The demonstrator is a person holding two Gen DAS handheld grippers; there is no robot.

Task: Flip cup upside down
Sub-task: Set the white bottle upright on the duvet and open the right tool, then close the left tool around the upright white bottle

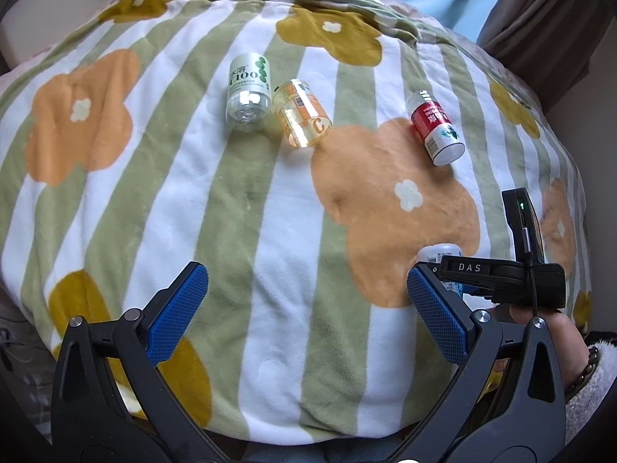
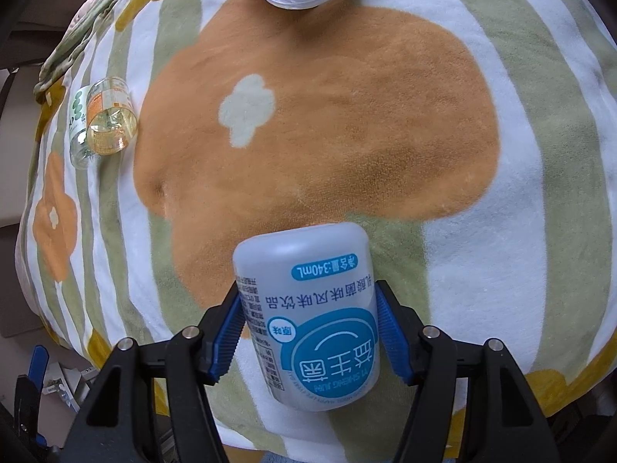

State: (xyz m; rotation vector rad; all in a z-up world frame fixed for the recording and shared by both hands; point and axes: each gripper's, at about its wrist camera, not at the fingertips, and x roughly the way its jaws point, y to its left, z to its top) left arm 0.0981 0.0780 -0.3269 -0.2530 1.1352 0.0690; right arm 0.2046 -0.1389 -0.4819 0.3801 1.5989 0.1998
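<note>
A white plastic cup with a blue label (image 2: 308, 308) sits between the blue pads of my right gripper (image 2: 308, 297), which is shut on its sides. Its closed rounded end points away from the camera and its print reads upside down. It is over the green and white stripes of the blanket (image 2: 482, 250); whether it touches the fabric I cannot tell. In the left wrist view only its top (image 1: 439, 251) shows behind the right gripper's black body (image 1: 501, 276). My left gripper (image 1: 304, 281) is open and holds nothing, low over the blanket's near part.
Three more cups lie on the flowered blanket (image 1: 270, 212): a green-labelled one (image 1: 248, 88), an orange-labelled one (image 1: 302, 114) beside it, and a red-labelled one (image 1: 437, 129) to the right. A hand and fleecy sleeve (image 1: 586, 382) are at lower right. The blanket drops off at its edges.
</note>
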